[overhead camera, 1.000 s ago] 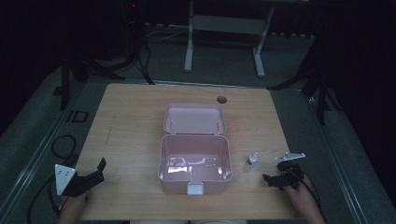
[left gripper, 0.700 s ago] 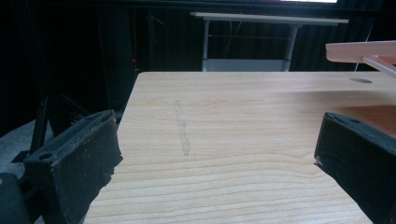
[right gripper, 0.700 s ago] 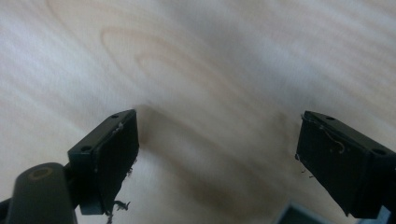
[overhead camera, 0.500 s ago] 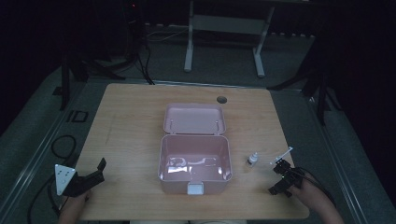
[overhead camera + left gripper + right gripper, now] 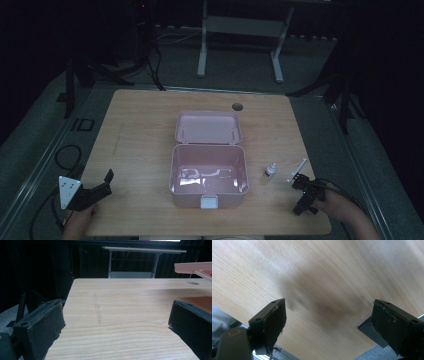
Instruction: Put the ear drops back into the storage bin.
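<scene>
Grippers, ours: left gripper (image 5: 102,184) and right gripper (image 5: 303,196) flank the pink box (image 5: 209,172), fingers spread, empty.

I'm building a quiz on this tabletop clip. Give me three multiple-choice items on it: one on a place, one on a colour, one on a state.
1. Where does the small bottle stand?
A. inside the box
B. on the table, between the box and the right gripper
C. beside the left gripper

2. What colour is the box?
A. pink
B. green
C. black

3. How are the right gripper fingers?
A. shut on the bottle
B. shut on the lid
C. open, holding nothing

Answers:
1 B: in the high view the bottle stands on the wood just outside the box's wall nearest the right gripper.
2 A: its walls and its raised lid are pale pink.
3 C: the right gripper view shows bare wood between the parted fingers.
</scene>
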### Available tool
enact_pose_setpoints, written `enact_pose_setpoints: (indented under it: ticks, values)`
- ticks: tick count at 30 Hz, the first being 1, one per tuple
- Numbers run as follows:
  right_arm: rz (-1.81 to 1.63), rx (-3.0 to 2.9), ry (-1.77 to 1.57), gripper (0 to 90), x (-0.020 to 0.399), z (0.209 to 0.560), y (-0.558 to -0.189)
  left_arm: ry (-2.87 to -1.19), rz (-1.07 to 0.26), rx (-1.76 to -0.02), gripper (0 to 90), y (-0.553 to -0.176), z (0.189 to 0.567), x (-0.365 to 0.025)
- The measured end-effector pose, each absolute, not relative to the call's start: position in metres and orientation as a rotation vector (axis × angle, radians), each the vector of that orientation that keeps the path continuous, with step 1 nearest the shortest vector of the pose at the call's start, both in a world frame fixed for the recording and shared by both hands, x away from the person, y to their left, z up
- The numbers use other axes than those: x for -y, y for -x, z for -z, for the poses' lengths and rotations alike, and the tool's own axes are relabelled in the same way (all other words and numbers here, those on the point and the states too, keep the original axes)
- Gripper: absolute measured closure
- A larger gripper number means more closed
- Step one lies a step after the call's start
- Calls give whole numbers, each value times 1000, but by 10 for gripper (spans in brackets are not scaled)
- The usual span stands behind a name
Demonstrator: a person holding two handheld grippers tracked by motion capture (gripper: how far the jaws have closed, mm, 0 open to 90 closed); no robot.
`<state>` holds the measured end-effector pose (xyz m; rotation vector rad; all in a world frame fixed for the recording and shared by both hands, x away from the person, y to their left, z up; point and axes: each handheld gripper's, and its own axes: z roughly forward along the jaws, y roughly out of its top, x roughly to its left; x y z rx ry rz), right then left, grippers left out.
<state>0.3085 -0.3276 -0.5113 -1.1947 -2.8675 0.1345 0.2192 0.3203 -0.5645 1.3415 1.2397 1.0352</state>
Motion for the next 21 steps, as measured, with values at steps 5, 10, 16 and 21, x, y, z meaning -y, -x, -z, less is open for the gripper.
enact_pose_setpoints:
  ticks: [5, 10, 16, 21]
  values:
    - [-165, 2877, 1132, 116, 326, 514, -310, -1342, -1036, -1240, 4, -219, 565, -320]
    - [-212, 2888, 1049, 115, 320, 515, -312, -1342, -1036, -1240, 4, -219, 565, -320]
    - [-193, 2907, 1025, 112, 311, 506, -325, -1341, -1035, -1240, 4, -219, 565, -320]
    - [-179, 2923, 1037, 115, 299, 499, -340, -1342, -1034, -1240, 4, -219, 565, -321]
